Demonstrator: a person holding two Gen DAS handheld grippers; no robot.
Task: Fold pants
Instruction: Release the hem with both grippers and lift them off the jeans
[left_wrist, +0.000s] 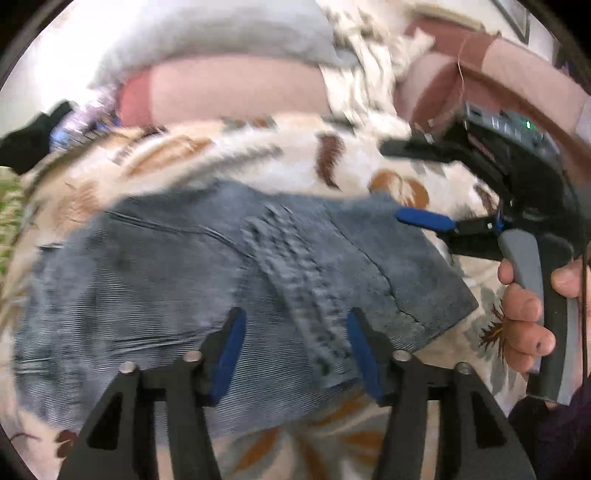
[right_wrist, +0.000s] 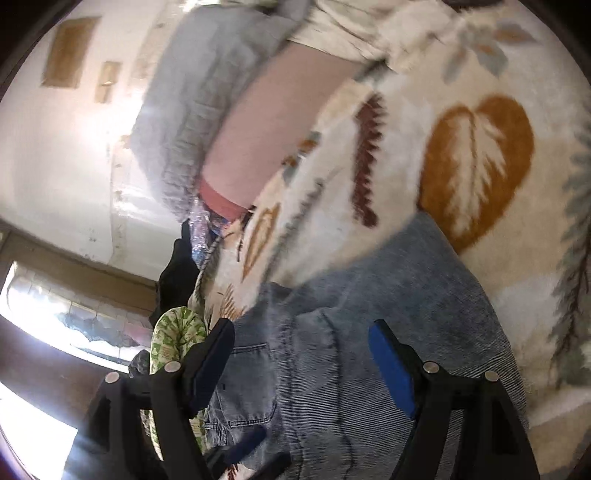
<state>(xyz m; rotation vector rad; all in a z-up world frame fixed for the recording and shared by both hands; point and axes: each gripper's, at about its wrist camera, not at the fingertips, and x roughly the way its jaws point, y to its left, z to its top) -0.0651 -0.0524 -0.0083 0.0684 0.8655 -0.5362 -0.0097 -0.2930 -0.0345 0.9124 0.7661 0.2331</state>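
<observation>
Left wrist view: the left gripper (left_wrist: 293, 354) has its jaws spread apart, released, poised over the jeans with no cloth between them.
Right wrist view: the right gripper (right_wrist: 301, 365) likewise has its jaws wide and released above the denim.
Right gripper from the left camera: its blue-tipped fingers (left_wrist: 424, 219) reach over the far right edge of the jeans; a hand (left_wrist: 524, 314) grips the grey handle.
Pants: blue jeans (left_wrist: 192, 280), folded into a compact, roughly rectangular stack, lying on the bed.
Texture: faded, ribbed-looking denim with a thick stitched seam (left_wrist: 295, 258) and a patch pocket (right_wrist: 247, 387).
Bed cover: fluffy cream blanket (right_wrist: 476, 158) with rust and brown leaf prints.
Edges: blanket shows on every side of the stack; a pink pillow (left_wrist: 229, 88) lies well beyond its far edge.
</observation>
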